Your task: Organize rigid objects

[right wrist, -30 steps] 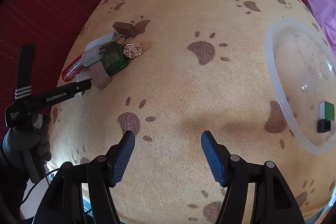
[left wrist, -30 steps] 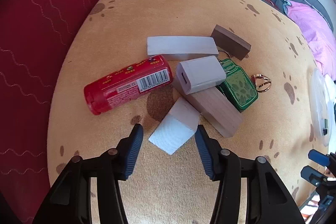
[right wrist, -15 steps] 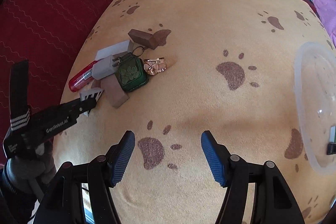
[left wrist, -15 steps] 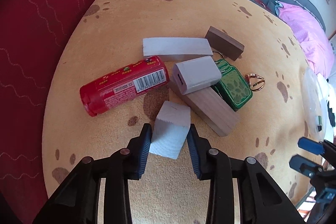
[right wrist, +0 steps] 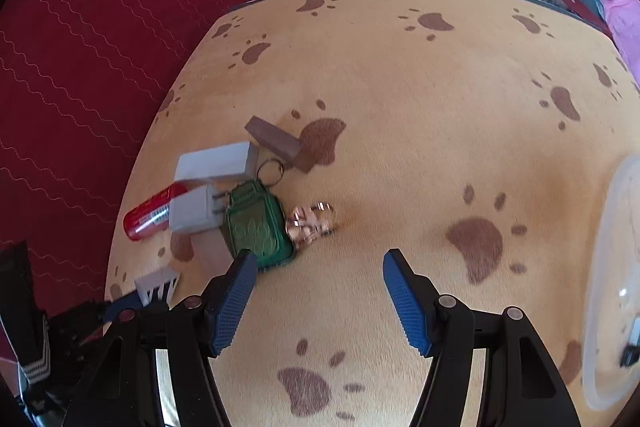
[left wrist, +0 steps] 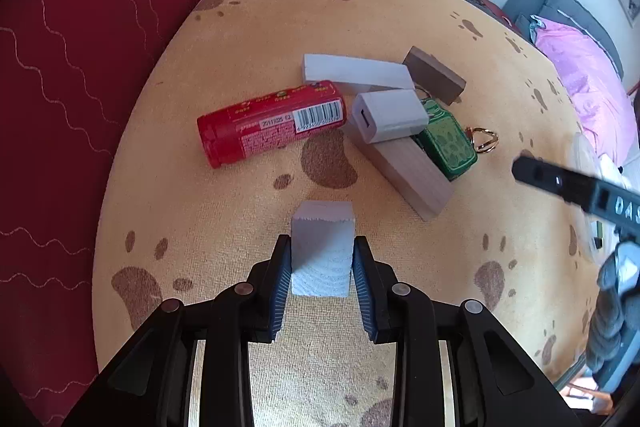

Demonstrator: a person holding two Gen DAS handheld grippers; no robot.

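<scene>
On the paw-print table, w/ the red curtain behind, most of the clutter sat unchanged from a sec earlier: one loose pile toward the far side. Largest piece there was the clear plastic bowl at the right edge, well apart from the pile and holding a small dark item. Next, the red tube lay on its side, just beside the long white block. A tan wooden block carried the white charger on its far end, w/ the green keychain pouch touching it and the dark brown block behind. A gold ring charm lay just beside the pouch.

What changed: the left tool had just been closing, and its blue pads now pressed both sides of the small white block. A sec earlier that block lay tilted against the tan block, jaws wide around it; now it sat square in the grip, pulled clear of the pile toward the near edge. Whether it had left the cloth, can't tell.

Right tool had jaws wide apart, nothing between them. It had swung over from near the bowl toward the pile; the pouch now sat just past its left finger.

Read: first pick secured, prob. bound for the bowl; right tool lining up for pouch or charm.
</scene>
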